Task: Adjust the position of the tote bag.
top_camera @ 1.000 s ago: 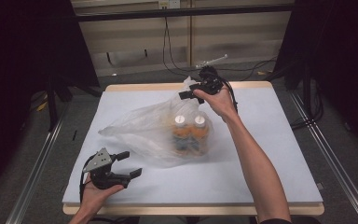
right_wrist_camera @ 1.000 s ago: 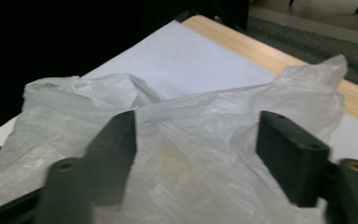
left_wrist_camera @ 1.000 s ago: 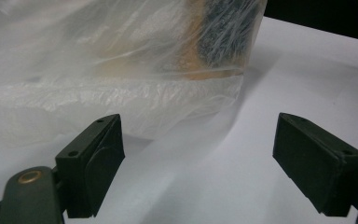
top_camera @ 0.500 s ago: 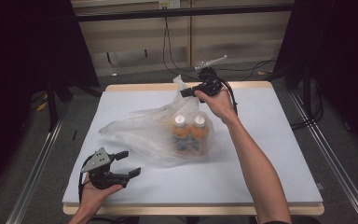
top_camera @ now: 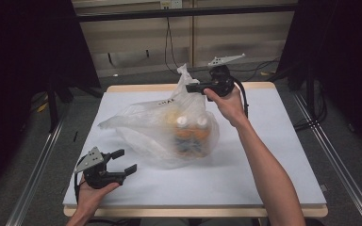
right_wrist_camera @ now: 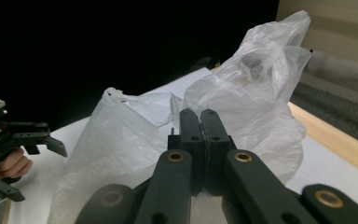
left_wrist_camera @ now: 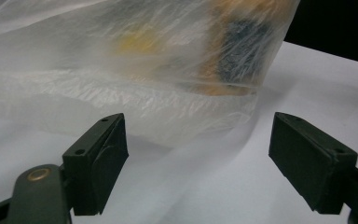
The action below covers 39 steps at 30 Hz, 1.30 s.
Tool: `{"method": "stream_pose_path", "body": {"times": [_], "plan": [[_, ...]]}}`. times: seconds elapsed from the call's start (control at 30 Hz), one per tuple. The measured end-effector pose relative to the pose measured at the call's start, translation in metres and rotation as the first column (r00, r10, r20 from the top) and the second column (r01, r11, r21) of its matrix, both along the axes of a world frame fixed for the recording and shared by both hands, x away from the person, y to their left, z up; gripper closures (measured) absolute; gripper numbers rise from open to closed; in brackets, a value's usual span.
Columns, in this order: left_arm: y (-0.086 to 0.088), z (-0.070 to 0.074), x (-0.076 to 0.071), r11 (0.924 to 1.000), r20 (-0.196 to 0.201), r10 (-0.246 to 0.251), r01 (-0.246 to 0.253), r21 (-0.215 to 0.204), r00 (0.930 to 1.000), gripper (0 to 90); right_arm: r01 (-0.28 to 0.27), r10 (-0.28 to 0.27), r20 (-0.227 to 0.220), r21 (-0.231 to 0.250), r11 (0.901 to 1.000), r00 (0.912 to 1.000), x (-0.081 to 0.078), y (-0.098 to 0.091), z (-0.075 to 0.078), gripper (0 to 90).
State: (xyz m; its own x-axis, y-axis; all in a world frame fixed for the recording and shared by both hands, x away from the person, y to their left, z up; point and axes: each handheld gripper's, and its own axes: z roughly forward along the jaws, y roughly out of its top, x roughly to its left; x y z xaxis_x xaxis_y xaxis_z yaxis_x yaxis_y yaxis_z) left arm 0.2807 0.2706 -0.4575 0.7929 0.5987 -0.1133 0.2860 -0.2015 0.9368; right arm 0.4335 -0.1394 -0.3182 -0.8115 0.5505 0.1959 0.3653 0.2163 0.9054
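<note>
The white-topped counter (top_camera: 264,155) with a pale wooden edge carries everything; its near edge is cut off at the bottom of the high view.

On it, near the middle, lies a large translucent white plastic bag (top_camera: 169,132), crumpled and slumped. Its long axis runs from the low, flat tail at the counter's left toward the gathered top (top_camera: 185,75) at the far side, which stands pulled upward. The film blurs what is inside: two white-capped bottles with orange bodies (top_camera: 191,129) stand upright in the fuller right part, their labels too veiled to read. In the left gripper view they are only orange, yellow and dark smears (left_wrist_camera: 233,51) behind the film.

The right gripper (top_camera: 191,87), black with a grey three-cornered plate, is held above the far edge, pointing left across the high view. Its jaws have just been closing and are now pressed together on the bag's film near the neck (right_wrist_camera: 242,79).

The left gripper (top_camera: 126,161) rests at the near left corner in a hand (top_camera: 92,195), jaws spread wide with nothing between them, aimed at the bag's near side, just short of it.
</note>
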Motion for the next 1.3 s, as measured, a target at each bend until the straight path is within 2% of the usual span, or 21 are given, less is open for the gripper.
{"method": "stream_pose_path", "body": {"times": [0.07, 0.13, 0.27, 0.3, 0.33, 0.37, 0.57, 0.63, 0.67, 0.7, 0.73, 0.77, 0.8, 0.83, 1.0, 1.03, 1.23, 1.27, 1.3], "plan": [[0.001, 0.001, 0.001, 0.9998, 0.004, 0.003, -0.003, -0.018, 1.0000, 19.9, -0.002, 0.001, 0.013, 0.011, 0.9999, 0.9999, -0.004, -0.003, 0.002, 89.8], [0.004, 0.002, 0.002, 0.9998, 0.014, 0.018, -0.018, -0.005, 0.9997, 21.0, 0.003, -0.004, 0.031, 0.024, 0.9997, 0.9995, -0.009, -0.006, 0.005, 89.9], [0.010, 0.005, 0.006, 0.9986, 0.015, 0.044, -0.044, -0.031, 0.9989, 24.7, 0.002, -0.002, 0.042, 0.014, 0.9999, 0.9991, -0.013, -0.009, 0.008, 89.9], [0.016, 0.007, 0.010, 0.9975, 0.030, 0.065, -0.064, -0.028, 0.9974, 25.8, 0.003, -0.004, 0.050, 0.019, 0.9998, 0.9988, -0.016, -0.010, 0.010, 89.9], [0.016, 0.007, 0.010, 0.9975, 0.030, 0.065, -0.064, -0.028, 0.9974, 26.2, 0.003, -0.004, 0.050, 0.019, 0.9998, 0.9988, -0.016, -0.010, 0.010, 89.9], [0.019, 0.009, 0.013, 0.9946, 0.023, 0.086, -0.085, -0.061, 0.9960, 26.2, -0.001, 0.000, 0.052, 0.023, 0.9997, 0.9986, -0.017, -0.011, 0.011, 90.0], [0.028, 0.014, 0.032, 0.9917, 0.044, 0.123, -0.122, -0.041, 0.9914, 26.0, -0.004, 0.002, 0.075, 0.029, 0.9996, 0.9972, -0.026, -0.017, 0.013, 90.0], [0.029, 0.013, 0.041, 0.9913, 0.027, 0.129, -0.129, -0.027, 0.9912, 25.7, -0.006, 0.005, 0.083, 0.017, 0.9998, 0.9965, -0.031, -0.018, 0.015, 90.0], [0.029, 0.014, 0.046, 0.9924, 0.024, 0.123, -0.123, -0.006, 0.9921, 25.7, -0.006, 0.005, 0.083, 0.017, 0.9998, 0.9965, -0.031, -0.018, 0.015, 90.0], [0.028, 0.014, 0.051, 0.9906, 0.018, 0.136, -0.136, -0.013, 0.9905, 24.3, -0.007, 0.007, 0.090, 0.009, 0.9999, 0.9959, -0.033, -0.018, 0.018, 90.0], [0.030, 0.015, 0.055, 0.9894, 0.032, 0.143, -0.144, 0.016, 0.9891, 24.3, -0.007, 0.007, 0.090, 0.009, 0.9999, 0.9959, -0.033, -0.018, 0.018, 90.0], [0.029, 0.015, 0.060, 0.9881, 0.008, 0.150, -0.149, -0.038, 0.9887, 22.7, -0.006, 0.005, 0.094, 0.012, 0.9999, 0.9956, -0.034, -0.019, 0.019, 90.0], [0.031, 0.016, 0.063, 0.9900, 0.009, 0.138, -0.138, -0.030, 0.9903, 22.2, -0.003, 0.001, 0.096, 0.012, 0.9999, 0.9954, -0.035, -0.020, 0.020, 90.0], [0.030, 0.017, 0.064, 0.9885, 0.018, 0.150, -0.150, -0.021, 0.9885, 21.4, -0.001, -0.001, 0.097, 0.011, 0.9999, 0.9953, -0.036, -0.021, 0.020, 90.0], [0.032, 0.026, 0.069, 0.9874, 0.045, 0.157, -0.156, -0.027, 0.9865, 20.1, 0.000, -0.004, 0.110, 0.037, 0.9993, 0.9939, -0.042, -0.028, 0.021, 90.0], [0.028, 0.030, 0.073, 0.9871, 0.064, 0.159, -0.160, 0.010, 0.9852, 19.4, 0.001, -0.005, 0.113, 0.042, 0.9991, 0.9936, -0.043, -0.029, 0.022, 90.0], [0.021, 0.037, 0.087, 0.9896, 0.048, 0.142, -0.140, -0.029, 0.9887, 19.5, -0.004, -0.001, 0.128, 0.039, 0.9992, 0.9918, -0.048, -0.030, 0.029, 90.0], [0.020, 0.038, 0.089, 0.9882, 0.053, 0.153, -0.153, -0.009, 0.9868, 19.4, -0.004, -0.001, 0.131, 0.037, 0.9993, 0.9914, -0.049, -0.031, 0.030, 90.0], [0.020, 0.039, 0.093, 0.9881, 0.042, 0.153, -0.153, -0.019, 0.9873, 19.5, 0.001, -0.006, 0.135, 0.039, 0.9992, 0.9908, -0.051, -0.034, 0.031, 90.0]]}}
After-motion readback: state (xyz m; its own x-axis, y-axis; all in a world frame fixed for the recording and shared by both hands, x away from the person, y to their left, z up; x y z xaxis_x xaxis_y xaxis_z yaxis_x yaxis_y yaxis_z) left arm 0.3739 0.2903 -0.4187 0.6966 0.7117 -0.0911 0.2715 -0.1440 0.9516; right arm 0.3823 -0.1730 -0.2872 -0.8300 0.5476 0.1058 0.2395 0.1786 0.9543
